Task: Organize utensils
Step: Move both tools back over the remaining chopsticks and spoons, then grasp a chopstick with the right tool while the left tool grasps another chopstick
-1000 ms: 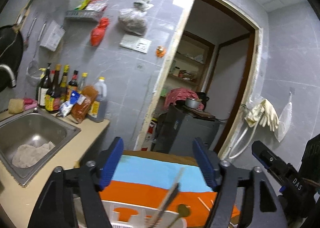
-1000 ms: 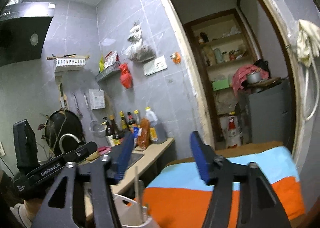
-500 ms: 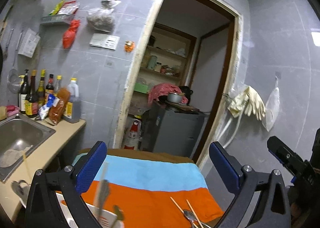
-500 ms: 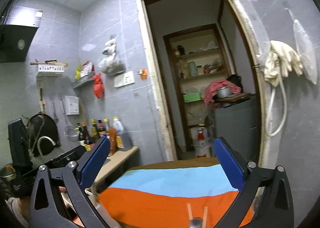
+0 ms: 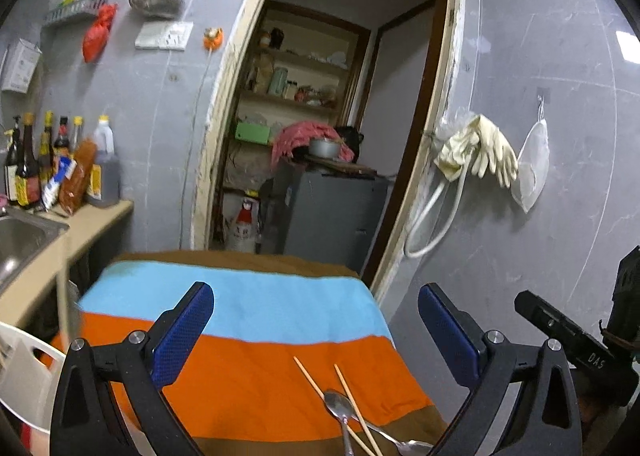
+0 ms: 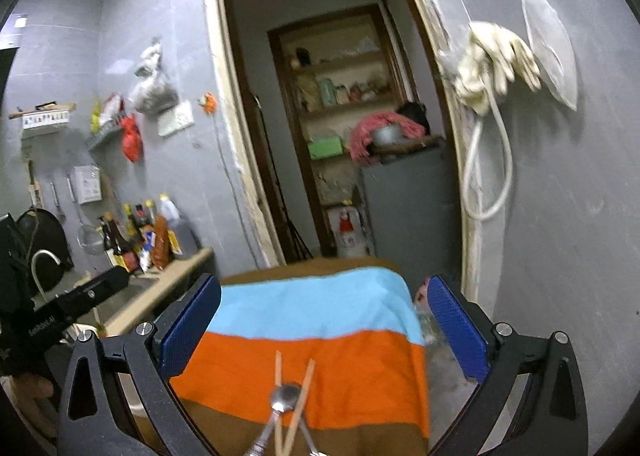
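Both the left gripper (image 5: 316, 330) and the right gripper (image 6: 324, 324) stand wide apart, holding nothing. Near them, chopsticks (image 5: 318, 388) and spoons (image 5: 340, 412) lie crossed on the striped cloth (image 5: 260, 356).

Both grippers are built alike. The left gripper (image 5: 316, 330) is formed of black triangular cut-out arms fastened with silver screws, and blue textured pads (image 5: 182, 330) are fitted on its fingers. The right gripper (image 6: 324, 326) is made the same way, and white lettering is printed on each black housing.
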The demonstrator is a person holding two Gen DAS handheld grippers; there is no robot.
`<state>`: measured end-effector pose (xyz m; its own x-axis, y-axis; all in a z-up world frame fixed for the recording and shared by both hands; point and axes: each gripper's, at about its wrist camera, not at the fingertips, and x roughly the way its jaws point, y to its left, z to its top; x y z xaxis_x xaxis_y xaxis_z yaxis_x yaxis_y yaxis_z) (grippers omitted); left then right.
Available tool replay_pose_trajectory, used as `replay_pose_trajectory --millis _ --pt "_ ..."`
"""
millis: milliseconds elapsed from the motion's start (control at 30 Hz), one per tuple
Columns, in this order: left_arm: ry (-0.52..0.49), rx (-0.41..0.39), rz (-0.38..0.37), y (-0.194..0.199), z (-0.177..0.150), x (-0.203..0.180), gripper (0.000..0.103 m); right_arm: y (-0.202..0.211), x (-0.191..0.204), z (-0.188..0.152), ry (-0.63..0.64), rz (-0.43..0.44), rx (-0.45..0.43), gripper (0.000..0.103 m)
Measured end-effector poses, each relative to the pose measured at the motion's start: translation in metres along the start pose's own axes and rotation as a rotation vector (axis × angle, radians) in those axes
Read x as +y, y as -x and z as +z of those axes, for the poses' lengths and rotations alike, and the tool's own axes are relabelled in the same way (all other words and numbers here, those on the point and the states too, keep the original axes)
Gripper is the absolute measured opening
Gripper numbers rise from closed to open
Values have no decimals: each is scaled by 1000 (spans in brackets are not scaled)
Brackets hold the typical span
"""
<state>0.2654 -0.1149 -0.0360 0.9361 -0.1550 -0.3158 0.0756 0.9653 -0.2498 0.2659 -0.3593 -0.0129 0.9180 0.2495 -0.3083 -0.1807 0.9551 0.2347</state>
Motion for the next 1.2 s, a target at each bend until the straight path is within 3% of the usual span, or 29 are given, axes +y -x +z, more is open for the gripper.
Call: replay_pose_trajectory --millis 167,333,500,633,733,900,967,1200 --pt "26 87 -52 -28 -18 -2 103 -21 -33 -19 -29 -21 92 101" --pt "94 164 -41 -55 -40 7 99 -44 -49 -41 -71 -5 156 98" --pt "151 241 -23 -83 -56 18 83 -80 -53 -63 -92 23 242 73" --pt "179 308 5 -107 -69 26 61 -112 -47 -80 -94 54 322 55" --pt "210 350 16 -122 -79 32 54 -134 -36 -89 -75 83 382 40" --pt "231 407 8 -141 -90 35 41 -168 -15 -103 -18 166 479 31" --pt "239 436 -5 -148 -95 34 36 -180 -6 -110 11 197 522 22" --pt "237 516 -41 -165 -106 31 21 -204 7 -136 33 256 624 14"
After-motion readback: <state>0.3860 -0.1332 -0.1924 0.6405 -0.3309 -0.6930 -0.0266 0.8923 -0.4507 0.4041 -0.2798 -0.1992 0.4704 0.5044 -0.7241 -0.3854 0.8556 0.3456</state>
